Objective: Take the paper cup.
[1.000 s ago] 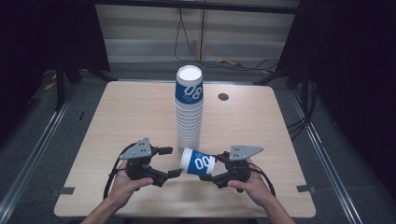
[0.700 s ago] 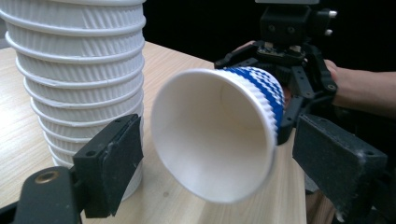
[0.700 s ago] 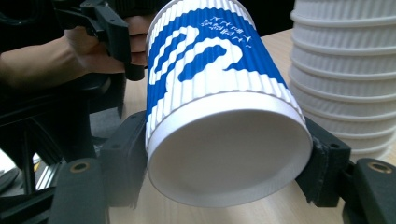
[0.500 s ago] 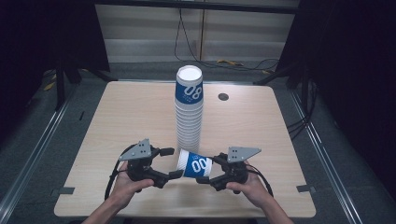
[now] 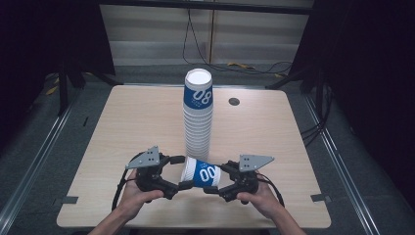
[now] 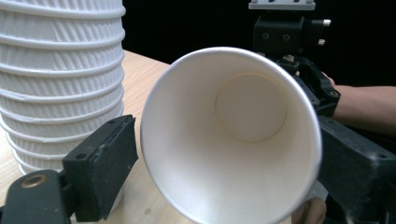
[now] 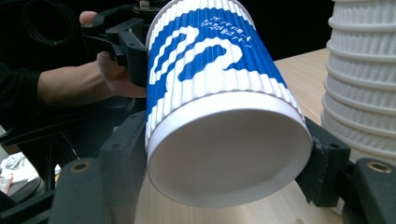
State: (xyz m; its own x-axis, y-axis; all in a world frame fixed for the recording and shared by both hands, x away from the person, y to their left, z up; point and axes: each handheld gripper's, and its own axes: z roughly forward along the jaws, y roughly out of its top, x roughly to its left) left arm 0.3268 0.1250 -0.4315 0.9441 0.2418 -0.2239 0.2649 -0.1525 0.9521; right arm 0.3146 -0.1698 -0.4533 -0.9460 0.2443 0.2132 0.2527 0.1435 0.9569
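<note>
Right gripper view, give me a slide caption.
Right gripper clamps a blue-and-white paper cup at its base, beside the cup stack.

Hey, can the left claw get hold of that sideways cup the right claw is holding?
Probably yes. The cup lies sideways in the right claw, its open rim facing the left claw, whose jaws already flank that rim with nothing between.

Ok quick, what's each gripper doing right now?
Left gripper: open, jaws either side of the rim.
Right gripper: shut on the blue-and-white ribbed paper cup, at its base end.
</note>
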